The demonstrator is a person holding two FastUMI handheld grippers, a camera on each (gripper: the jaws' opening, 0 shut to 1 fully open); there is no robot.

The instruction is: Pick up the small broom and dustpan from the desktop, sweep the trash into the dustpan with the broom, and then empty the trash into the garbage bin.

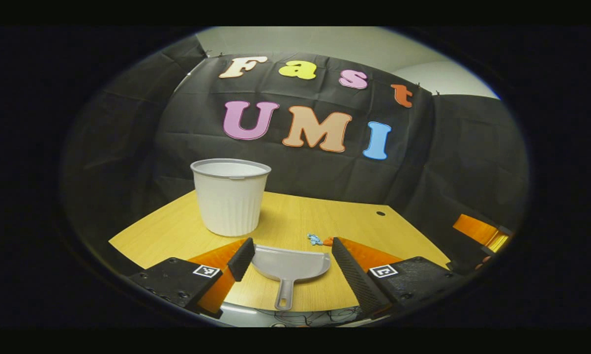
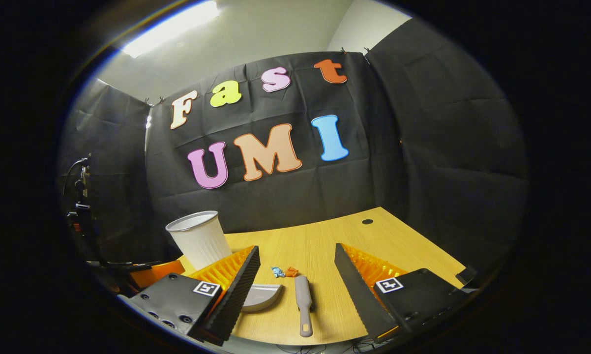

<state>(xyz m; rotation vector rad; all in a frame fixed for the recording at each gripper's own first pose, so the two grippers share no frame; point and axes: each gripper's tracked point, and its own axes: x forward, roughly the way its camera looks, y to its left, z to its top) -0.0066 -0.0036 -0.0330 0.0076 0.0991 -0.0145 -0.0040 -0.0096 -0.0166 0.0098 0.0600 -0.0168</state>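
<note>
A grey dustpan lies flat on the wooden desk, handle toward me, between the spread fingers of my open left gripper, which hovers short of it. Small blue and orange trash scraps lie just beyond the pan. In the right gripper view the grey broom lies on the desk with its handle toward me, between the wide fingers of my open right gripper. The trash sits at the broom's far end and the dustpan peeks out behind the left finger. Nothing is held.
A white ribbed garbage bin stands upright on the desk's far left, also seen as the bin in the right gripper view. A cable hole marks the far right of the desk. The other gripper's orange body shows at the right edge.
</note>
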